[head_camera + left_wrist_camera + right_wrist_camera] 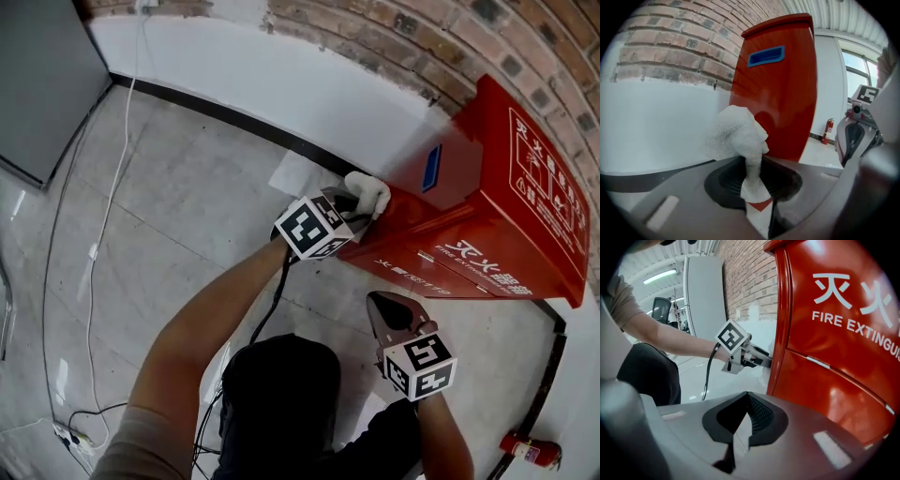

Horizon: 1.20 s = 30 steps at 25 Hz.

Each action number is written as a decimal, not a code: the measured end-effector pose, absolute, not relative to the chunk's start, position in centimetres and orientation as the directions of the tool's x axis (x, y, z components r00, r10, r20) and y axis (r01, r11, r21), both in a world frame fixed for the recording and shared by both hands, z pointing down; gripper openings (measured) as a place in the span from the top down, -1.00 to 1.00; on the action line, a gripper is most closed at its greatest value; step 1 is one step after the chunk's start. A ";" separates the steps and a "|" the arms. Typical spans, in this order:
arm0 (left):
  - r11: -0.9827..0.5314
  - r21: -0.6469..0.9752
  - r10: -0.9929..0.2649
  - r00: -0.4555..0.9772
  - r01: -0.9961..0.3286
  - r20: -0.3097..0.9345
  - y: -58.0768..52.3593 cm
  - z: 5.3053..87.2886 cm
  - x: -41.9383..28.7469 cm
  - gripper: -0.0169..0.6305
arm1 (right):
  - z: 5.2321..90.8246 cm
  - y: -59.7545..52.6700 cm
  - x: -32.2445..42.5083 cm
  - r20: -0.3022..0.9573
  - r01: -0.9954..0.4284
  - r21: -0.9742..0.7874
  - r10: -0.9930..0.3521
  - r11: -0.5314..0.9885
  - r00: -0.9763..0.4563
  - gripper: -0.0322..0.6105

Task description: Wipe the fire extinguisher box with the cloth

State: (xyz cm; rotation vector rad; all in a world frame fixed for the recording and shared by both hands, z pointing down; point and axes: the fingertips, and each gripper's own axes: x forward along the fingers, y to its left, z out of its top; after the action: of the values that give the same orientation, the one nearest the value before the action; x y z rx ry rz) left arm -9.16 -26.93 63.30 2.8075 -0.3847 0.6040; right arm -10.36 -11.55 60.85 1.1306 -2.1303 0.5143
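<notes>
Here, box [487, 216] upright, cloth [367, 194] against its side

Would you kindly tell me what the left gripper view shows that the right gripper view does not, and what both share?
Only the left gripper view: the white cloth clamped in the left gripper, a blue label on the side of the red box, and the right gripper. Only the right gripper view: white lettering on the box front and the person's forearm. Both: the box and brick wall.
</notes>
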 end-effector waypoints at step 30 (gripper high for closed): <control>-0.896 0.274 -0.133 0.800 -0.350 0.585 -28.8 76.2 -8.0 0.68 | 63.3 -10.2 -8.4 0.785 -0.874 -0.070 -0.514 0.482 -0.346 0.82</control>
State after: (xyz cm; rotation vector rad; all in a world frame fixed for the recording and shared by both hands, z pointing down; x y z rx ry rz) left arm -8.01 -28.84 76.24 2.6165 -0.3657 0.8110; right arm -8.44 -10.23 63.29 1.1439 -2.0149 0.6426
